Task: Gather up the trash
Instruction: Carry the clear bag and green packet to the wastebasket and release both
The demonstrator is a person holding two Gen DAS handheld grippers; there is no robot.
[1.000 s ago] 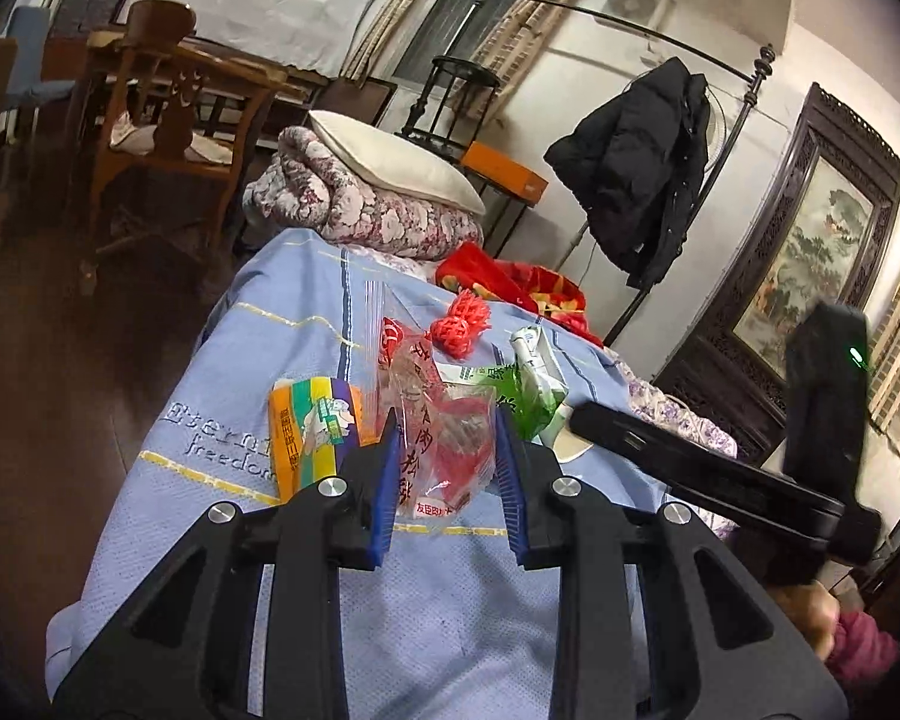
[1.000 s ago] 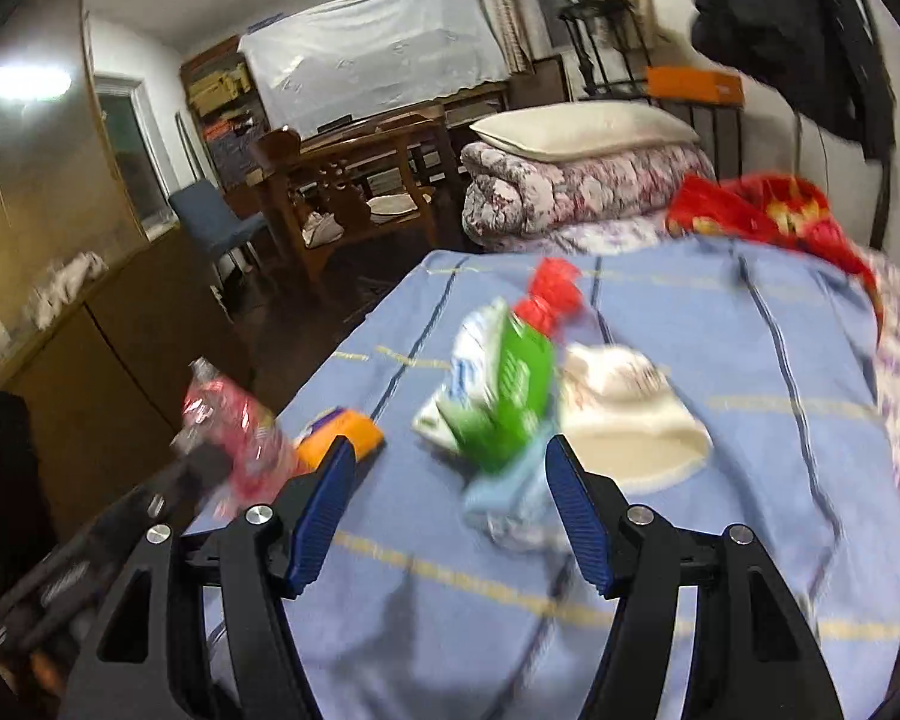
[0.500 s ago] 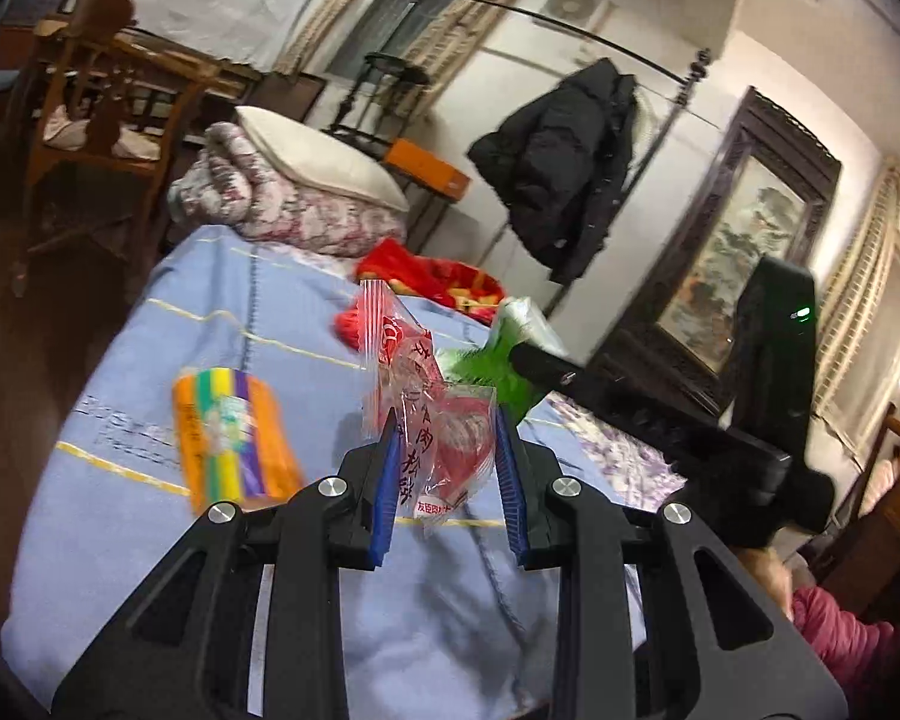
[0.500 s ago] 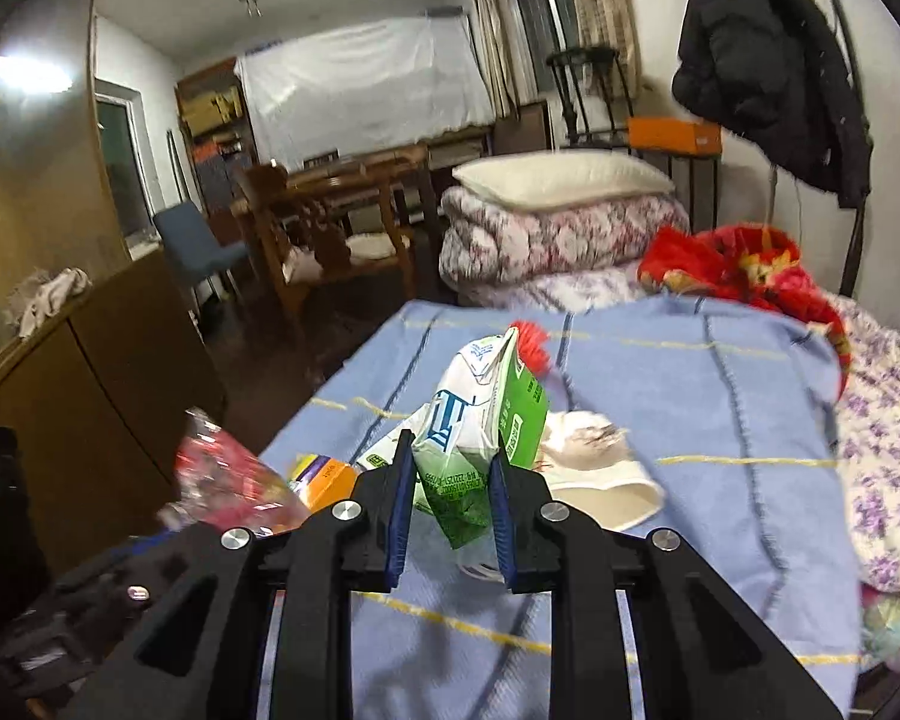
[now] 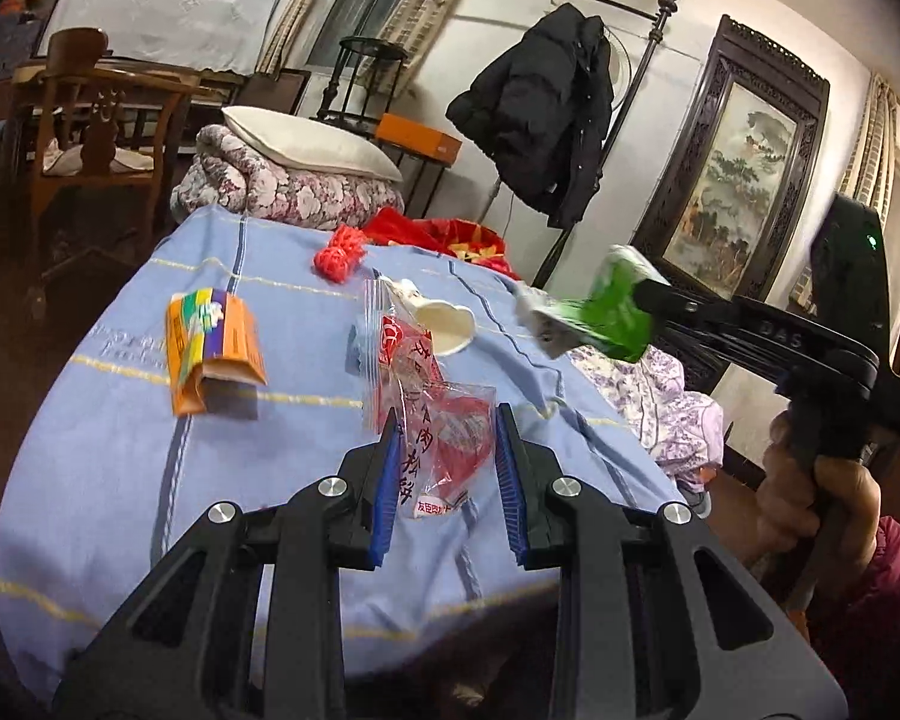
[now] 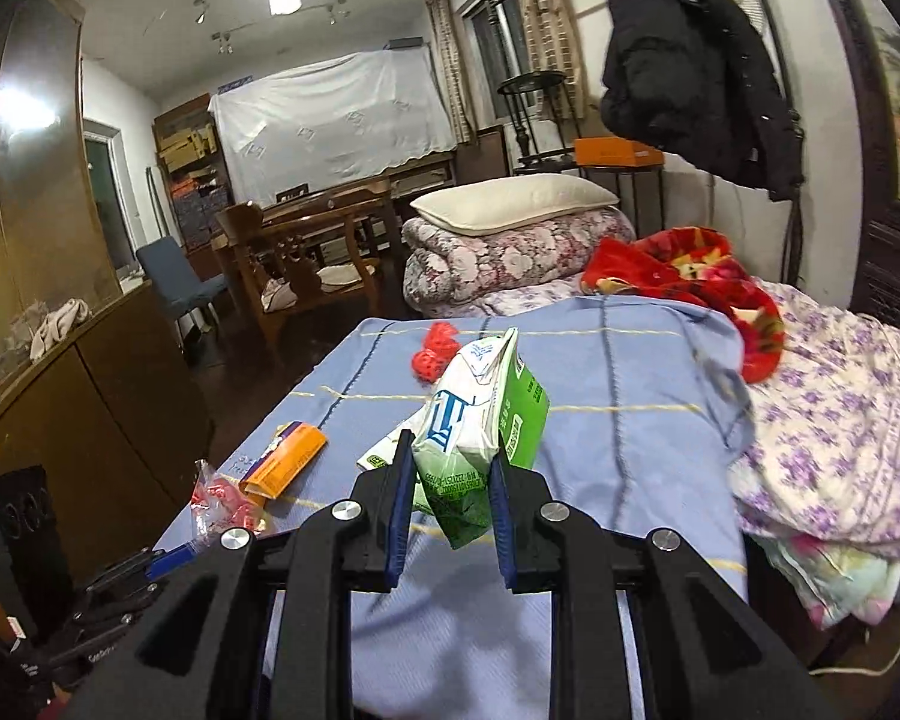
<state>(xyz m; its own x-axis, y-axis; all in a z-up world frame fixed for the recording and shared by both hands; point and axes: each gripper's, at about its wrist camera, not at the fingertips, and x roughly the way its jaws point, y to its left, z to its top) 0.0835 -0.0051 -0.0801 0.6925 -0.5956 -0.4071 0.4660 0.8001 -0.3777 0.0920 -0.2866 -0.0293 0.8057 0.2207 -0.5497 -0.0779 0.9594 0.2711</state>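
My left gripper (image 5: 447, 468) is shut on a clear and red plastic wrapper (image 5: 432, 414), held above the blue bedspread (image 5: 150, 450). My right gripper (image 6: 450, 486) is shut on a green and white milk carton (image 6: 480, 420), lifted off the bed; the carton also shows in the left wrist view (image 5: 594, 318), to the right. On the bedspread lie an orange snack box (image 5: 210, 348), a white paper cup (image 5: 444, 324) and a red mesh ball (image 5: 339, 252).
Folded floral quilt with a pillow (image 5: 294, 180) and a red blanket (image 6: 690, 276) lie at the bed's far end. Purple floral bedding (image 6: 840, 432) hangs at the right. A wooden chair (image 5: 96, 120) and a cabinet (image 6: 60, 408) stand left of the bed.
My right gripper closed on the milk carton and lifted it off the bed to the right. My left gripper kept hold of the wrapper and pulled back a little.
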